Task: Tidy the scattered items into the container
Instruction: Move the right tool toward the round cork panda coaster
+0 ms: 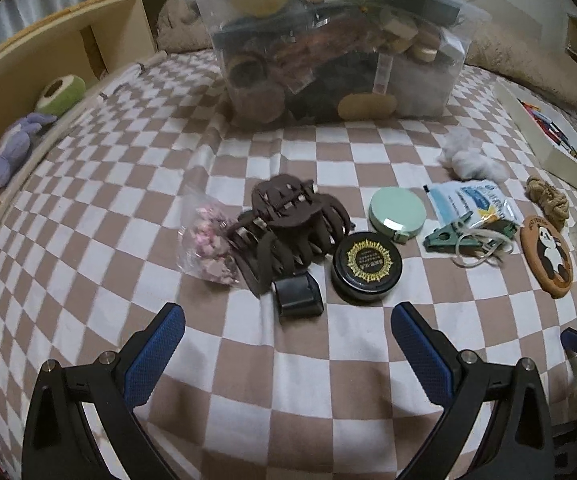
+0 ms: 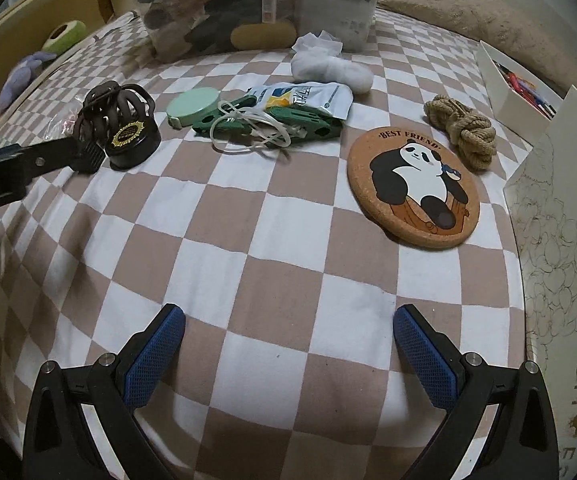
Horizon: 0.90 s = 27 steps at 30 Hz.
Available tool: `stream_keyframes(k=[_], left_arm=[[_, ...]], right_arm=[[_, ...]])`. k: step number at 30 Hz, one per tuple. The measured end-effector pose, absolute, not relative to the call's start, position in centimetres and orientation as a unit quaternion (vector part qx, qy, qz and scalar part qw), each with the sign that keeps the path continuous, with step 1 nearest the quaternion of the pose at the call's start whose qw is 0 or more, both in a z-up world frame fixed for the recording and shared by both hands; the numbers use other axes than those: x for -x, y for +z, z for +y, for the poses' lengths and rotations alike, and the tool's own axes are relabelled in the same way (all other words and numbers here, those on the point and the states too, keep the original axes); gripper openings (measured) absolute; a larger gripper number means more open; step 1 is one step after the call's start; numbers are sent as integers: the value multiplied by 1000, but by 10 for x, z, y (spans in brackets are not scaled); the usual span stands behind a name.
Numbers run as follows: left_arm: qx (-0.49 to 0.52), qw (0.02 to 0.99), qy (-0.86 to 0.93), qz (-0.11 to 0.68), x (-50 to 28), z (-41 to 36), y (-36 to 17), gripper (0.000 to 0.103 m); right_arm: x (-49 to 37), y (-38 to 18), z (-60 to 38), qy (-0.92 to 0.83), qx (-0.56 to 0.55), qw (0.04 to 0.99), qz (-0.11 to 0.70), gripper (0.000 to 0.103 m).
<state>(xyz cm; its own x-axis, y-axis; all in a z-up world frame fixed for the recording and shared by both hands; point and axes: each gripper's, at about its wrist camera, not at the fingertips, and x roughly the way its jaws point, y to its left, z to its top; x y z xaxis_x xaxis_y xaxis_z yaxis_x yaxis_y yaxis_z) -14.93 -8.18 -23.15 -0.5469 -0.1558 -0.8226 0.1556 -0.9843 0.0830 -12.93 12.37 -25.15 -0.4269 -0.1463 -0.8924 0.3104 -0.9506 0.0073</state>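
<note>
A clear plastic container (image 1: 328,60), crammed with items, stands at the back of the checkered bed. In front of my open left gripper (image 1: 288,344) lie brown hair claws (image 1: 284,224), a small black box (image 1: 298,294), a black round tin (image 1: 366,266) and a pink-filled bag (image 1: 208,240). Further right are a mint round case (image 1: 396,210), green clips (image 1: 448,236) with a white cord, and a blue-white packet (image 1: 472,200). My right gripper (image 2: 288,344) is open and empty. The panda coaster (image 2: 412,188) and rope bundle (image 2: 464,132) lie ahead to its right.
White stuffing (image 2: 328,66) lies near the container. A white box of pens (image 2: 516,88) and a sheet with a line drawing (image 2: 560,200) border the right side. A wooden shelf (image 1: 48,60) with plush toys (image 1: 20,148) runs along the left.
</note>
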Motion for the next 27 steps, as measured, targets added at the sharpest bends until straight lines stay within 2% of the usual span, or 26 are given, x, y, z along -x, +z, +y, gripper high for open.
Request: stream_keyframes(k=[8, 12, 25, 26, 27], left_arm=[[-521, 87, -848, 38, 158, -93, -270, 103], [-517, 82, -852, 31, 156, -92, -271, 103], [-477, 83, -873, 59, 155, -99, -276, 103], [-473, 82, -876, 56, 155, -99, -277, 99], [-470, 81, -878, 54, 154, -99, -276, 92]], right_arm=[[122, -257, 128, -855, -490, 148, 89, 103], [128, -256, 132, -853, -487, 165, 91, 103], [157, -261, 155, -870, -479, 110, 39, 103], [159, -262, 156, -871, -478, 108, 37, 103], [160, -262, 156, -871, -477, 107, 38, 103]])
